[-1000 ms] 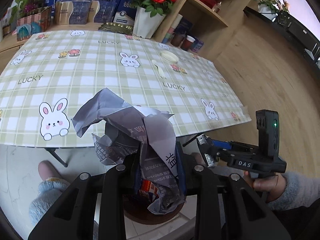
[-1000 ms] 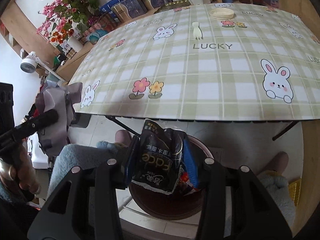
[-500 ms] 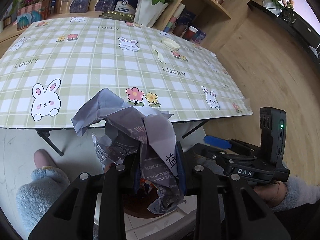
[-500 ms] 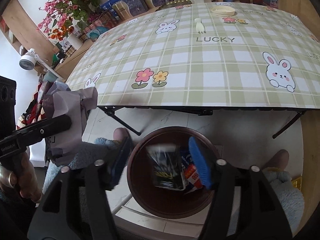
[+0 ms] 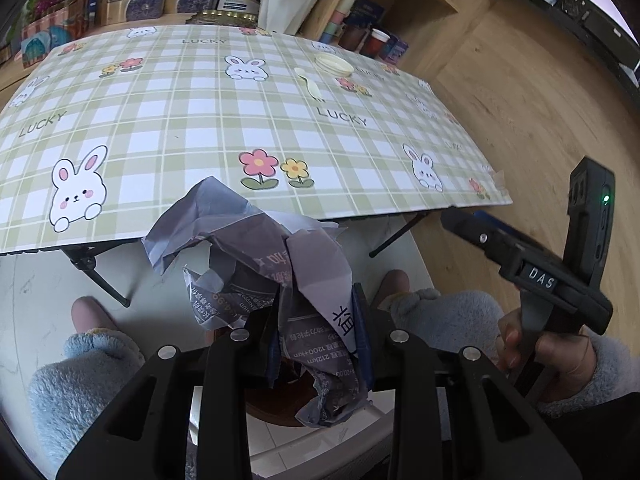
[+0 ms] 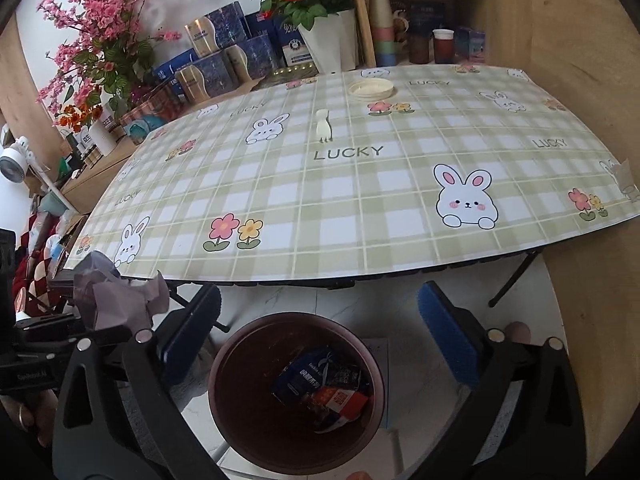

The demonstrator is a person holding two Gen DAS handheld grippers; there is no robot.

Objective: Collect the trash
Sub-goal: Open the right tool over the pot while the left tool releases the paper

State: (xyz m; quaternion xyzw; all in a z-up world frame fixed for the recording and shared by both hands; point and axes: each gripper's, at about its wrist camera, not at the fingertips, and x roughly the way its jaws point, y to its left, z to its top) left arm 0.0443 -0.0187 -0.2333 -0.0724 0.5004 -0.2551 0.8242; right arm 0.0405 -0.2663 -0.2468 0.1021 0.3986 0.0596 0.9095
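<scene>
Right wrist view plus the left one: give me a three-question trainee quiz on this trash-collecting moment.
1. True or false: the right gripper has a wrapper between its jaws.
2. What does the left gripper hold? A) crumpled grey printed paper B) cream plastic fork C) red paper cup
3. Fill in: the snack wrappers lie inside the round brown ____.

Key
1. False. Its jaws are opening, with nothing between them.
2. A. The crumpled grey printed paper is clamped in its jaws.
3. Bin. The round brown bin stands on the floor below the checked tablecloth's edge.
</scene>
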